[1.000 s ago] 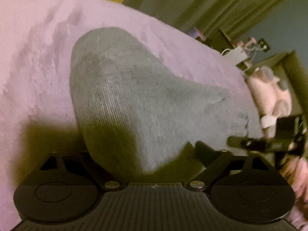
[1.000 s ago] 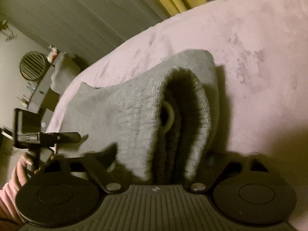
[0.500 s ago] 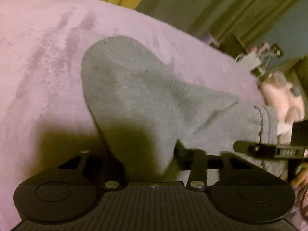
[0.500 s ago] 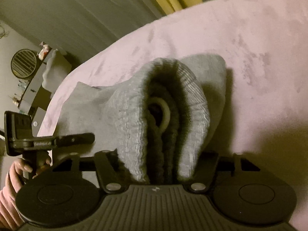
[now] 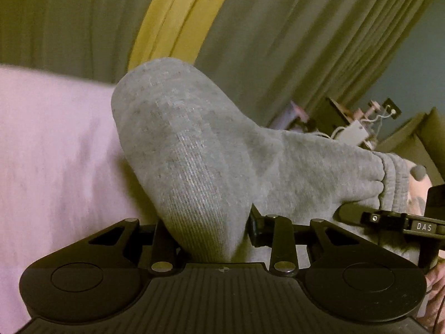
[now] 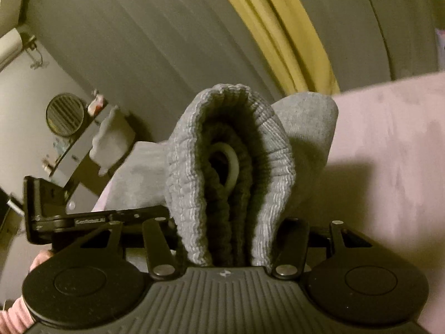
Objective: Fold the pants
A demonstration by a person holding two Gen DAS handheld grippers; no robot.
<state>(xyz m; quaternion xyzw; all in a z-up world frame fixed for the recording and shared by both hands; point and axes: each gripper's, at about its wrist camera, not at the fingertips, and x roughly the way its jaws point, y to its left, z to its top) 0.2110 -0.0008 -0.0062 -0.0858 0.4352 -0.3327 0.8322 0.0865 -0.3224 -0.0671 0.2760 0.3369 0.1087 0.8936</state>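
Grey knit pants [image 5: 200,150] lie folded on a pink bedspread [image 5: 52,150]. My left gripper [image 5: 205,239] is shut on a folded edge of the pants, which bulge up between its jaws. My right gripper [image 6: 225,247] is shut on the ribbed waistband [image 6: 228,150], doubled over with a pale drawstring loop [image 6: 232,164] inside. Both hold the cloth lifted off the bed. The right gripper shows at the right edge of the left wrist view [image 5: 400,222]; the left gripper shows at the left of the right wrist view [image 6: 91,217]. The fingertips are hidden by cloth.
Grey and yellow curtains [image 5: 178,19] hang behind the bed. A cluttered shelf with cables [image 5: 356,128] stands at the right in the left wrist view. A round fan [image 6: 65,114] and a dark shelf [image 6: 80,150] stand at the left in the right wrist view.
Both grippers have closed on the pants and risen with them; the views have tilted up from the bedspread toward the curtains.
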